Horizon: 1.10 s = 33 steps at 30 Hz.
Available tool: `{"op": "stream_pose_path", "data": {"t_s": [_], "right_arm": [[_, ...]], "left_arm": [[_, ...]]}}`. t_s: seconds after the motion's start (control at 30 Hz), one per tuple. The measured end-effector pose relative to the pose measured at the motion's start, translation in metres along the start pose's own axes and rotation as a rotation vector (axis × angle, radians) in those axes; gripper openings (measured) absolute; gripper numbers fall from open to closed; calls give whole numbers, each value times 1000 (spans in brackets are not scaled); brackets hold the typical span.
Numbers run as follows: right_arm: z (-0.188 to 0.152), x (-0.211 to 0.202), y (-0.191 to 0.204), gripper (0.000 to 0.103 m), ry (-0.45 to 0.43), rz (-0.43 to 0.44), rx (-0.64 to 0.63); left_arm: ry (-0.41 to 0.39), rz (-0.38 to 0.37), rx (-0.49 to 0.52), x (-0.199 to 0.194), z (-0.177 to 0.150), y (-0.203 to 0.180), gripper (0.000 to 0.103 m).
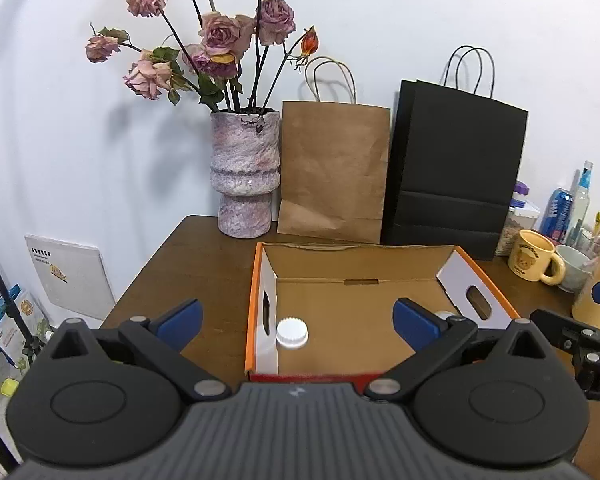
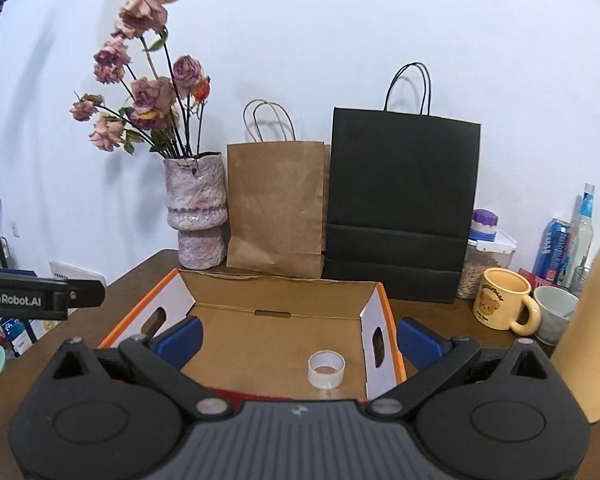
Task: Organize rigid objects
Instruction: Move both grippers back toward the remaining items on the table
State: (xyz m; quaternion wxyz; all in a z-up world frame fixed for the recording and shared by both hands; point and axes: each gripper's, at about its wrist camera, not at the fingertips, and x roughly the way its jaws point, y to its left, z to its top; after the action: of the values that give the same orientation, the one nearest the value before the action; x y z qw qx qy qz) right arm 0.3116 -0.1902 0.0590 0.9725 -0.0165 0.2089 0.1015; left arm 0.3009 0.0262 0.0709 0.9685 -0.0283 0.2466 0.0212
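The left hand-held gripper (image 1: 298, 320) hides the box's (image 1: 356, 292) near wall and most of a white thing (image 1: 444, 314) (identity unclear), while the tan thing (image 2: 592, 320) at right is cut off.

The box (image 2: 384, 344) was open from above, but a tape roll (image 2: 326, 368) and a white cap (image 1: 292, 333) occupied its floor.

Left gripper (image 1: 298, 322) wide open over cardboard box (image 1: 476, 270), white cap (image 1: 291, 332) inside by left wall.
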Motion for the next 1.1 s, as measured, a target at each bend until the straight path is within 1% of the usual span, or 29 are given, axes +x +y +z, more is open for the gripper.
{"op": "stream_pose_path", "data": {"t_s": [0.2,0.5,0.7,0.87,1.1], "right_arm": [[-16,-32,0,103,-5,9,5],[-49,-70,-7,103,-5,26,20],[-70,-89,-15,103,5,23,28],[-92,-101,-25,103,24,5,43],[-124,-112,-45,103,71,-29,67]], "left_arm": [[4,-15,-3,-26,-18,-2,103],[6,-22,-4,-54,-47,-6,103],[17,-23,-6,-65,-69,-6,103],[27,-25,-10,-70,-94,-4,103],[59,-9,-26,-73,-123,1,103]]}}
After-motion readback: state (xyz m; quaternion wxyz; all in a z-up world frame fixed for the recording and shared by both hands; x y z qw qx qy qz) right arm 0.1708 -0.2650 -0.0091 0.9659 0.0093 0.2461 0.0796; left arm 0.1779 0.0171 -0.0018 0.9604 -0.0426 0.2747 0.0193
